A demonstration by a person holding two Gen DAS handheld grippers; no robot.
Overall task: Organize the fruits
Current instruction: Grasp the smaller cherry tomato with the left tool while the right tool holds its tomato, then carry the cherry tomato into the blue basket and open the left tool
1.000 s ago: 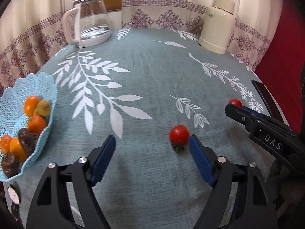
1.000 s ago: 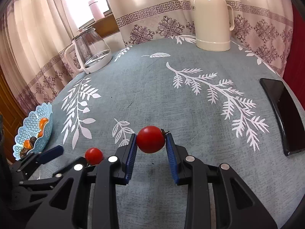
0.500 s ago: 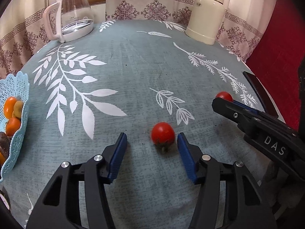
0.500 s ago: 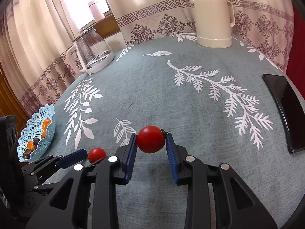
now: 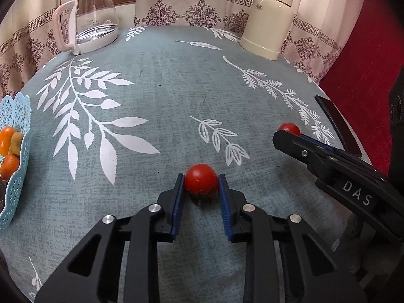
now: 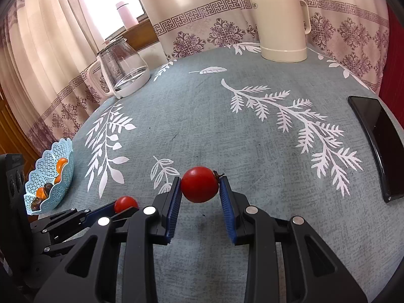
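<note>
My left gripper (image 5: 201, 184) pinches one small red tomato (image 5: 201, 178) on the tablecloth; my right gripper (image 6: 200, 188) clamps another red tomato (image 6: 200, 187) aloft.

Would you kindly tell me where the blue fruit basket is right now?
The blue fruit basket sits at the table's far left edge in both views, left of the left hand-held gripper.

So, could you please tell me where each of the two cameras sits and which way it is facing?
Left wrist: on the left gripper, looking across the table toward the kettle and flask; its own fingers grip a tomato, with the right gripper at right.
Right wrist: on the right gripper, facing likewise; its fingers hold a second tomato, with the left gripper at left.
Shared: both tomatoes, basket, phone.
</note>
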